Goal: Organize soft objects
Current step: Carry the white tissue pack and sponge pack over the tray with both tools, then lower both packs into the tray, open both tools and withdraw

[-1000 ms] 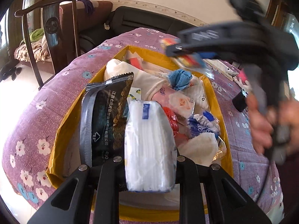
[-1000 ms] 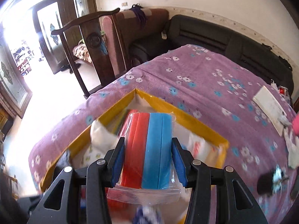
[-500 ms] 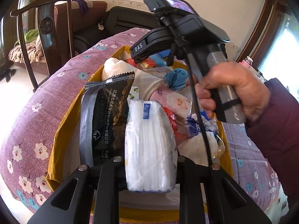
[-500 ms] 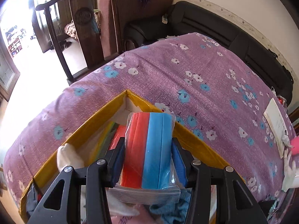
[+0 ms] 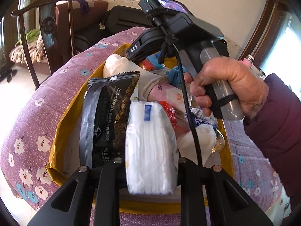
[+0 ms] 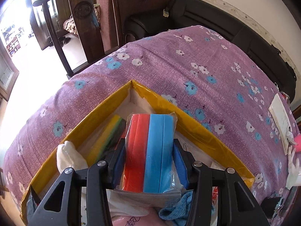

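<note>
Since a second ago, right gripper is dropping toward the far corner of the yellow-rimmed box; fingers are easing apart, sponge pack between the pads, long axis pointing straight ahead into that corner. Left gripper is holding near-steady, fingers loosening on the white tissue pack, over the box's near end. Right hand is now gripping its handle mid-box.

tissue pack base perhaps blurred

right gripper: black, "DAS" mark, black cable | sleeve: dark purple
</note>
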`<state>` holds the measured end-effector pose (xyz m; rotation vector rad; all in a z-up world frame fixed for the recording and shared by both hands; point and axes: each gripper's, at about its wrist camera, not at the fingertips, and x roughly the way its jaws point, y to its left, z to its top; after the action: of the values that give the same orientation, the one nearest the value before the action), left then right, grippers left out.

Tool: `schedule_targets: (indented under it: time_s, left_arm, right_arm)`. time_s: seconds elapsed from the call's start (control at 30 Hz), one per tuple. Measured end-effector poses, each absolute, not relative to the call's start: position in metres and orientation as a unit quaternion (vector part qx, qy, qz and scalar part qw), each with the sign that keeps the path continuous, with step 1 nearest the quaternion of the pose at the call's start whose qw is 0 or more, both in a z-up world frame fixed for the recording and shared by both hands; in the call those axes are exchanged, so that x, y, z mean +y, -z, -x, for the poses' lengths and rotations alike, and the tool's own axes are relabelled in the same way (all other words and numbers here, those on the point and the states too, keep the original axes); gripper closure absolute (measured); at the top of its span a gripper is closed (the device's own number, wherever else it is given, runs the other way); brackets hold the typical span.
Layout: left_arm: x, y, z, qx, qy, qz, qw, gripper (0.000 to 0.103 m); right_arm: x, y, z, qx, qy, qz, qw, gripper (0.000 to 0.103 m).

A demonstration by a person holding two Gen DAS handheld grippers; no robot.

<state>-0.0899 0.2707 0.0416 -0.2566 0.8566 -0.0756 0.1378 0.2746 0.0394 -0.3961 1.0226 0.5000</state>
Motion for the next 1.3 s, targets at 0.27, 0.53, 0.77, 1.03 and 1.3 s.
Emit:
schedule_targets:
  time_s: [0.27,0.53,0.77,1.03,1.3]
  left_arm:
    - [0.28,-0.058,0.104,0.397,0.047,0.144,0.905,0.042]
    - [0.332,-0.082,0.128,0.358,-0.044,0.171,0.917,0.027]
    - [0.341,-0.08,0.111,0.372,-0.112,0.132,0.912,0.027]
    - [0.278,-0.05,0.057,0.421,-0.08,0.045,0.902,0.032]
    - [0.301,-0.097,0.08,0.348,-0.08,0.098,0.929,0.032]
  right_arm:
    - [0.229,-0.102,-0.103,0.417,-0.244,0.112,0.868,0.019]
    - [0.169,-0.1,-0.042,0.43,-0.263,0.081,0.86,0.016]
    - [0.131,-0.092,0.005,0.424,-0.268,0.081,0.861,0.016]
    - [0.111,-0.094,0.038,0.412,-0.273,0.087,0.865,0.019]
    - [0.129,-0.093,0.063,0.443,-0.389,0.043,0.807,0.02]
